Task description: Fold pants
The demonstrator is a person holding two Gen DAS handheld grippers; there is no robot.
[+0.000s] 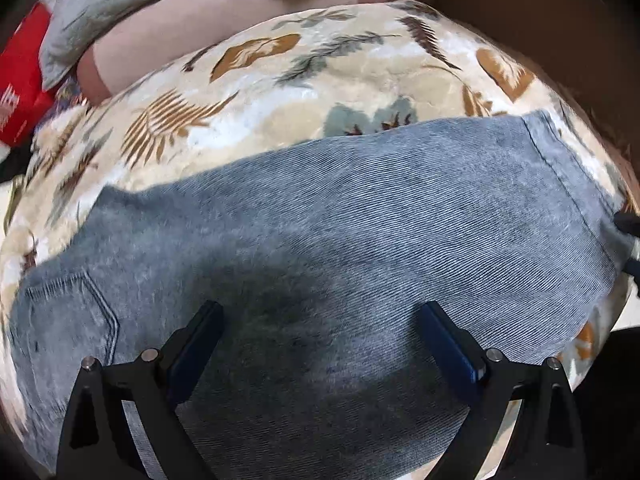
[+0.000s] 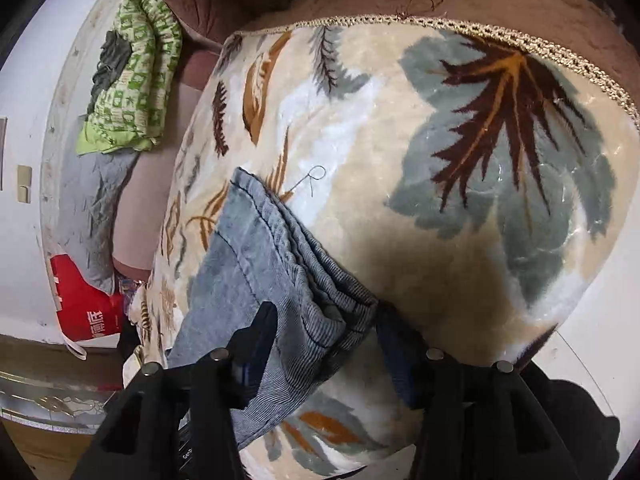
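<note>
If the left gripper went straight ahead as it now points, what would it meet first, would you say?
Most likely the blue-grey denim pants lying on the leaf-patterned plush blanket; the open left gripper points straight at them.

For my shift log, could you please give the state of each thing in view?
pants: flat on the blanket, hem ends stacked.
left gripper: open above the pants.
right gripper: open around the hems.
blanket: spread out.
green cloth: crumpled.

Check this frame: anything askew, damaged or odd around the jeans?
Little stands out. The jeans lie flat on the leaf-print blanket; their hem is rumpled between the right tool's open fingers. A loose thread curls on the blanket just beyond it.
</note>
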